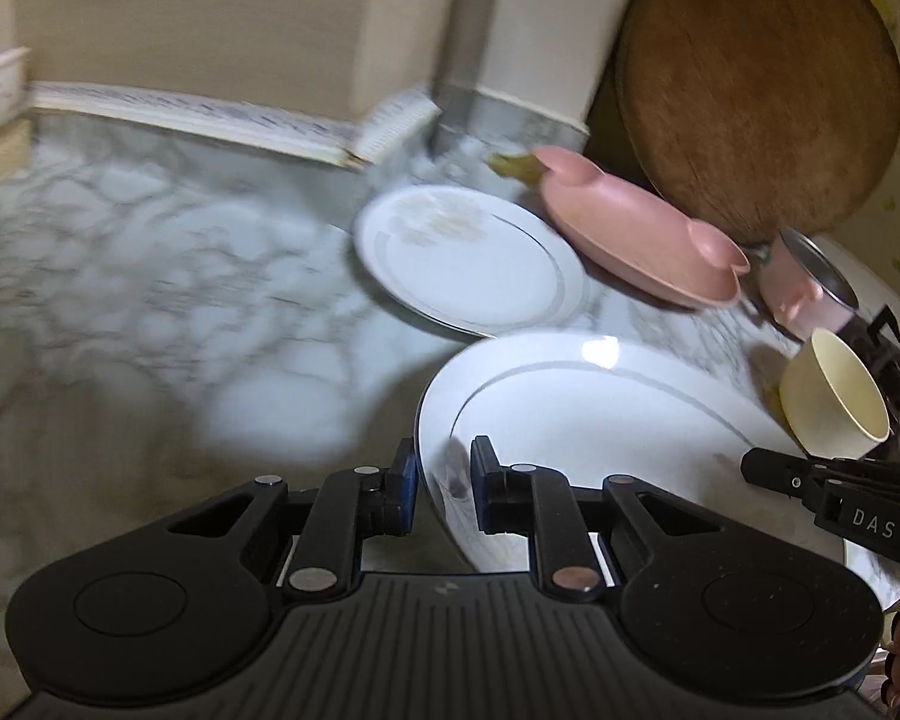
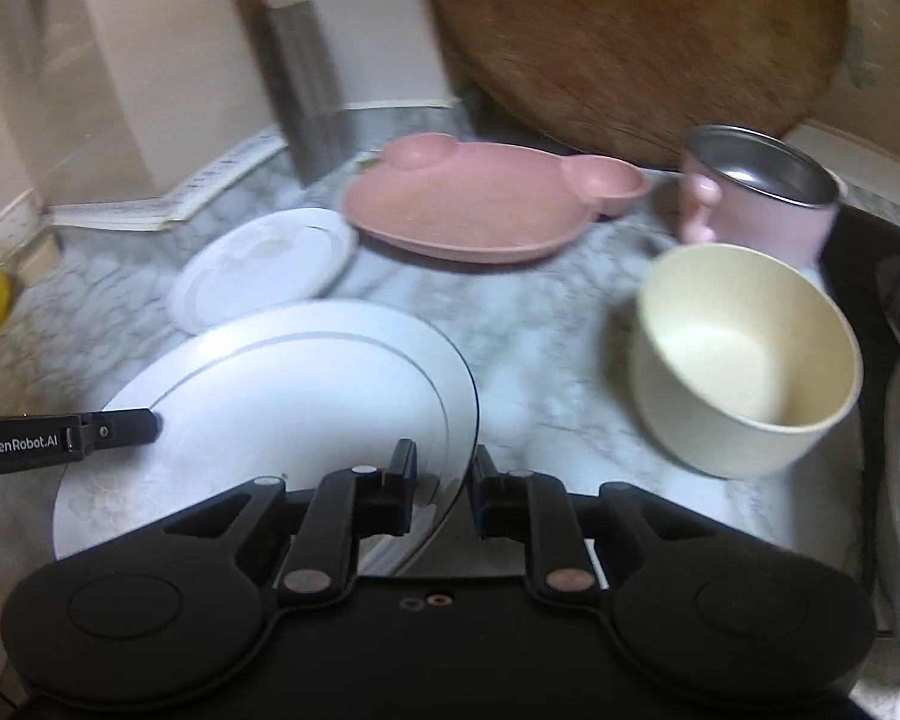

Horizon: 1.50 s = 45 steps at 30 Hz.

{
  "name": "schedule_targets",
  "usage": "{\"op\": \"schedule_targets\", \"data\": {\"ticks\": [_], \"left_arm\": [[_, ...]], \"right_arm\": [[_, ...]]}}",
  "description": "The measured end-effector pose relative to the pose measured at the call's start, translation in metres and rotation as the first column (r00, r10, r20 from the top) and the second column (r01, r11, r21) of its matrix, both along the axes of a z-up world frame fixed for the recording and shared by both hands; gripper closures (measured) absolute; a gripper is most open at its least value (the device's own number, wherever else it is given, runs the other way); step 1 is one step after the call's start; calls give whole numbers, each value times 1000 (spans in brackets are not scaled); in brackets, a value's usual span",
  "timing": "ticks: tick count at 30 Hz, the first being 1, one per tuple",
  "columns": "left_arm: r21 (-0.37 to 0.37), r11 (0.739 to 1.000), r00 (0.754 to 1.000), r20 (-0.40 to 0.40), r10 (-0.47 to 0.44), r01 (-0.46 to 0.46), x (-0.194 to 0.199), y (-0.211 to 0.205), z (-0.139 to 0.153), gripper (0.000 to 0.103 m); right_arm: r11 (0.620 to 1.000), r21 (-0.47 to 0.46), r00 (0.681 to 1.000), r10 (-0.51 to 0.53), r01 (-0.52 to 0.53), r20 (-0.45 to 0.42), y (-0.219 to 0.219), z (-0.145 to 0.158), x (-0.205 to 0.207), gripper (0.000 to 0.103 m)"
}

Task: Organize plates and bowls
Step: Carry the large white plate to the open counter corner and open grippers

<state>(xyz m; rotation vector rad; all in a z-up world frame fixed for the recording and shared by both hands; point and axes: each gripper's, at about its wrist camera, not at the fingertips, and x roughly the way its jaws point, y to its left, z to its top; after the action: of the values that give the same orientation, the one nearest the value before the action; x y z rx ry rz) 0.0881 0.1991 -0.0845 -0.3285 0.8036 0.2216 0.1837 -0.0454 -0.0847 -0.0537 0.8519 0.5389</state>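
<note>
My left tongs point(image 1: 441, 483) are clenched on the left rim of the large white plate point(image 1: 600, 420), and my right tongs point(image 2: 444, 489) straddle its opposite rim, the fingers close about the edge; I judge them gripping too, though contact on the outer finger is hard to see. So the plate sits between both tongs, its far edge over the marble tabletop point(image 1: 150, 276).

It looks like glazed china: stiff, fairly heavy, slick and breakable, so I judge the rim the only sensible hold, pinched from two sides and kept level.

Ahead of my tongs lies one small white plate point(image 2: 264, 264), and beyond it one pink ear-shaped dish point(image 2: 474, 204). Just right of my right tongs stands one cream bowl point(image 2: 744, 354), with one pink steel-lined mug point(image 2: 762, 192) behind it. One round wooden board point(image 2: 630, 36) leans at the back.

That makes two white plates, one dish, one bowl.
</note>
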Motion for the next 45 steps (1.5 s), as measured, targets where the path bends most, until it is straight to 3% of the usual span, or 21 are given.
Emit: {"op": "schedule_targets", "data": {"ticks": [7, 18, 31, 40, 45], "left_arm": [[38, 992, 993, 14, 121, -121, -43, 38, 12, 86], [74, 950, 952, -24, 305, -302, -80, 94, 1, 86], [97, 931, 933, -38, 357, -353, -91, 118, -11, 86], [88, 931, 933, -38, 359, -355, -90, 120, -11, 86], [115, 928, 932, -34, 361, -355, -93, 115, -9, 86]], "right_arm": [[991, 31, 991, 133, -134, 15, 45, 8, -16, 85], [948, 27, 949, 316, -316, 11, 131, -1, -22, 85], [921, 20, 921, 388, -388, -24, 175, -16, -22, 84], [928, 26, 927, 373, -372, -42, 176, -18, -20, 83], [934, -10, 934, 357, -357, -2, 172, -9, -22, 81]]}}
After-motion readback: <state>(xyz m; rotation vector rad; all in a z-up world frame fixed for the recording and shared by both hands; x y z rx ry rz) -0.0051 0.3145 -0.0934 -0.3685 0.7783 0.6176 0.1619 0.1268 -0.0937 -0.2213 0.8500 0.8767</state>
